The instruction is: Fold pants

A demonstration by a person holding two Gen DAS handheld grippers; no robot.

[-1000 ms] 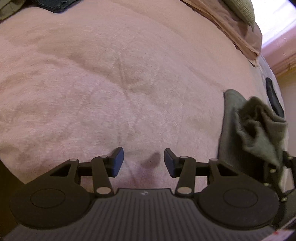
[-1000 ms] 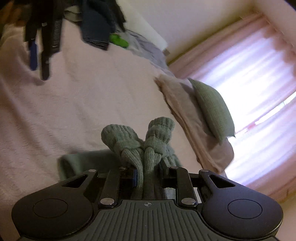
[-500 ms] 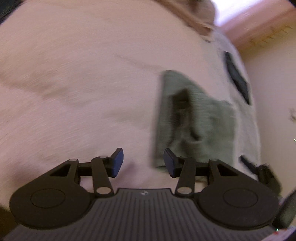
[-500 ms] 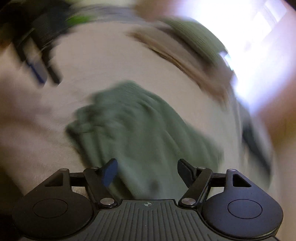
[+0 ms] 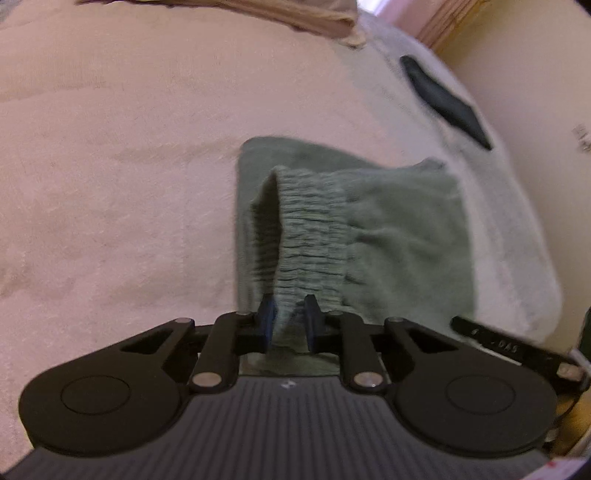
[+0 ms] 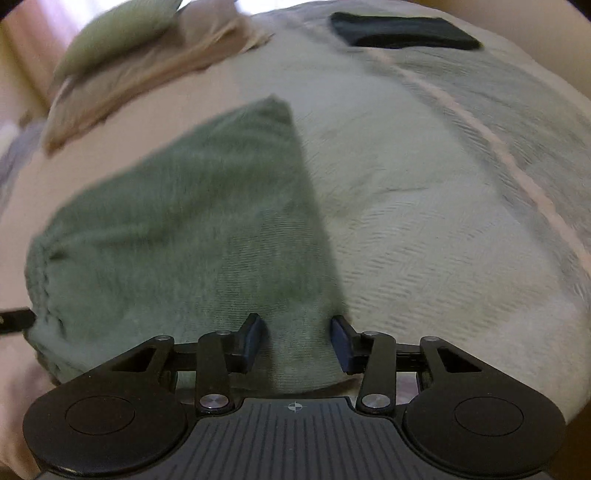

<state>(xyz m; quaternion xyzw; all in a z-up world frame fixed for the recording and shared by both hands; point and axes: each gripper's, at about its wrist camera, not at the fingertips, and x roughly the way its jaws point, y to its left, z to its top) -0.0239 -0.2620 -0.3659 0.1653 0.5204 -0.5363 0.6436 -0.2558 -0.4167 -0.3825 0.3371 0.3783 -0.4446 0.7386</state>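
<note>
The left gripper (image 5: 289,325) has closed, now pinching the ribbed cuff of the green pants (image 5: 388,236) lying at the bed's (image 5: 110,166) four o'clock, while the right gripper (image 6: 299,345) hovers spread over them.

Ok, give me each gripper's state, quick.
Left gripper: closed on the ribbed band of the green pants.
Right gripper: open, empty, fingers on either side of the pants' edge.

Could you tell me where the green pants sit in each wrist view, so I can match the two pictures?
Left wrist view: the green pants fill centre-right, ribbed band nipped in the left tongs.
Right wrist view: the green pants fill centre-left, running down between the open right tongs.
Shared landmark: the dark folded cloth lying on the bed beyond the pants.
</note>
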